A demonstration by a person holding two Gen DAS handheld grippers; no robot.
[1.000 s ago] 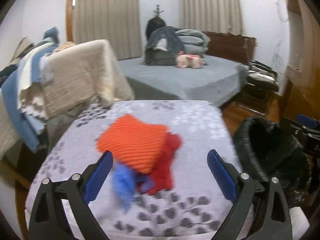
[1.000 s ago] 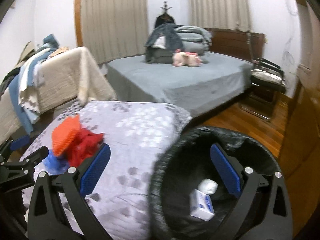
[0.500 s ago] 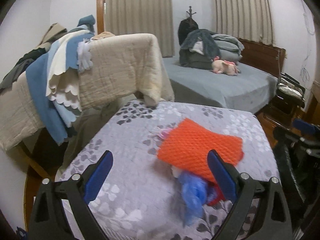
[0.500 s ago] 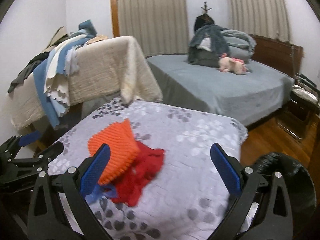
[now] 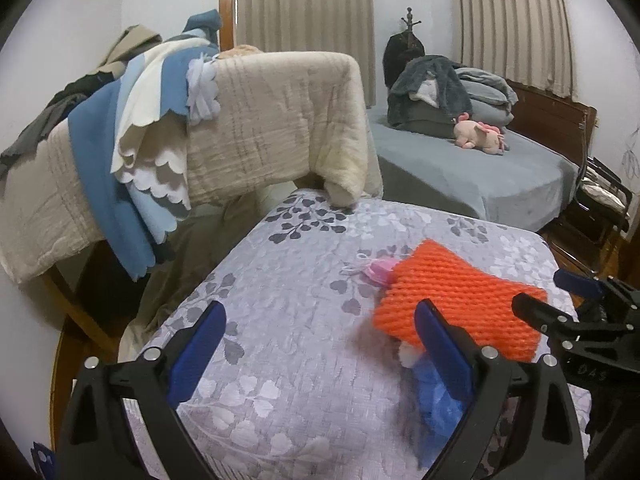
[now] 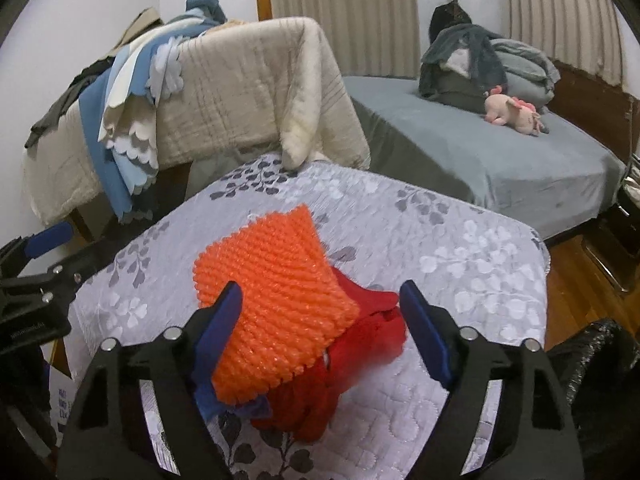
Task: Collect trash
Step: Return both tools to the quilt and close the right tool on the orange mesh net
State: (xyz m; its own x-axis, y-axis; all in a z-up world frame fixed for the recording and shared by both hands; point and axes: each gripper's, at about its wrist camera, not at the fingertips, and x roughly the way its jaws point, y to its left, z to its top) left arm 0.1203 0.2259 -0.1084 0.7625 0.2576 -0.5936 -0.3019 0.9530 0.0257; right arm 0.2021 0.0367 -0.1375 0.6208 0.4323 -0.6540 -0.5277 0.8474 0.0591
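Note:
A pile of trash lies on the grey floral table (image 5: 288,320): an orange foam net (image 5: 460,300) on top, a blue plastic scrap (image 5: 436,396) and a pink piece (image 5: 380,270) under it. In the right wrist view the orange net (image 6: 276,300) covers a red net (image 6: 352,340) and the blue scrap (image 6: 224,404). My right gripper (image 6: 320,332) is open, its jaws on either side of the pile. My left gripper (image 5: 320,354) is open and empty, left of the pile over the cloth.
A black bin bag (image 6: 600,356) stands at the table's right edge. A chair draped with beige and blue blankets (image 5: 200,136) stands behind the table. A grey bed (image 5: 480,168) with clothes and a pink plush toy is beyond.
Both grippers swung left. The right gripper left the bin and now straddles the pile. The left gripper moved off the pile, which now sits at its right finger.

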